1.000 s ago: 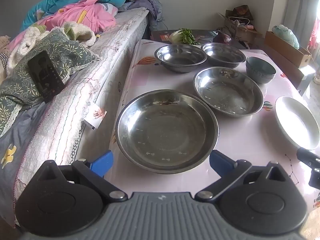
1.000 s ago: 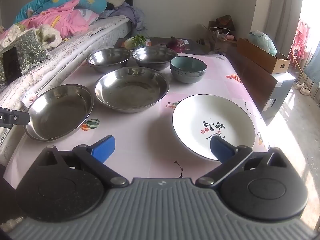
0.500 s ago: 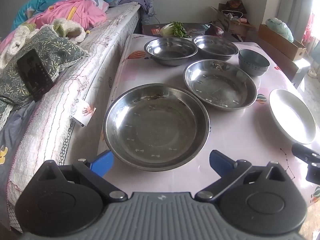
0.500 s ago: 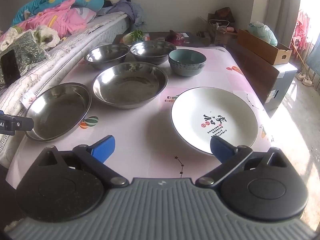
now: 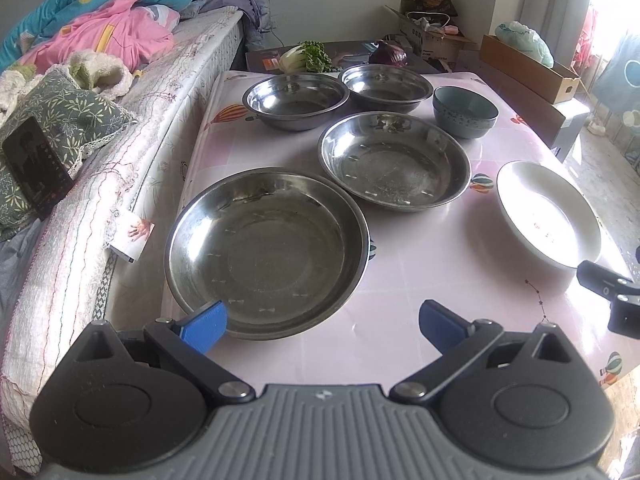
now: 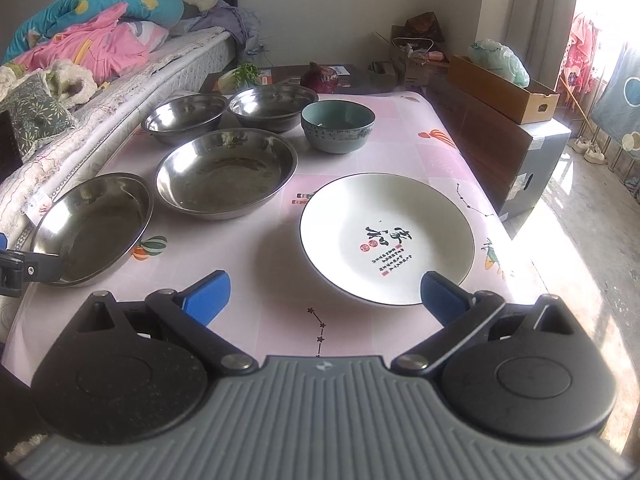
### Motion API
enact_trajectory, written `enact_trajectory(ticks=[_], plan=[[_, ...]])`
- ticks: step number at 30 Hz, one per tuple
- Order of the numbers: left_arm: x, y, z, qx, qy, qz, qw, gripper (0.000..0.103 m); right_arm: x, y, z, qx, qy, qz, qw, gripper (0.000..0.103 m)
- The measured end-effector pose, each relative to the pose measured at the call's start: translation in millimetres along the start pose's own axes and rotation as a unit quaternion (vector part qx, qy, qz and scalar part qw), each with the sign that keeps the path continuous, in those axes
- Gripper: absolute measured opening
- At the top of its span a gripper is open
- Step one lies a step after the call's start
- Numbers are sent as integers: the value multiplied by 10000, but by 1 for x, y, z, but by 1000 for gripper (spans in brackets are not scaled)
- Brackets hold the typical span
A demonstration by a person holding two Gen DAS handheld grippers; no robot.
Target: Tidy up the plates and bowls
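In the left wrist view the right gripper (image 5: pixel 612 296) is cut by the right edge, its jaws unseen. In the right wrist view the left gripper (image 6: pixel 24 270) is cut by the left edge, and the plate's (image 6: pixel 384 216) small lettering is unreadable.

Right tool (image 6: pixel 325 294) held wide open above the pink table (image 6: pixel 256 256), nothing between its blue fingertips (image 6: pixel 208 294). White plate (image 6: pixel 386 236) with black script just ahead of right fingertip. Further left: two steel plates (image 6: pixel 226 172) (image 6: pixel 94 224); behind, two steel bowls (image 6: pixel 184 118) (image 6: pixel 274 106) and a teal bowl (image 6: pixel 338 126).
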State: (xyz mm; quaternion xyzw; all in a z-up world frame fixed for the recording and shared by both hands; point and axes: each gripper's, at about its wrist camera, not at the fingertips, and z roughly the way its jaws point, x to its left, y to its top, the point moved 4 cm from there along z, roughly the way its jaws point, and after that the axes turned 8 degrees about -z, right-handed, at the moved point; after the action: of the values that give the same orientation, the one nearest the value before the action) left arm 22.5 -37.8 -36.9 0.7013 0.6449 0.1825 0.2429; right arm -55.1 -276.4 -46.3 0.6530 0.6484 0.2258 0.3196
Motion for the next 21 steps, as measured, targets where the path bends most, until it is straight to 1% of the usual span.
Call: enact_trajectory(ticks=[5, 21], plan=[[-2, 0, -7, -56, -25, 56, 10000, 103, -2, 0, -3, -19, 3, 44, 10000, 102], [3, 0, -13, -94, -37, -21, 9999, 103, 7, 3, -7, -8, 9, -72, 10000, 102]])
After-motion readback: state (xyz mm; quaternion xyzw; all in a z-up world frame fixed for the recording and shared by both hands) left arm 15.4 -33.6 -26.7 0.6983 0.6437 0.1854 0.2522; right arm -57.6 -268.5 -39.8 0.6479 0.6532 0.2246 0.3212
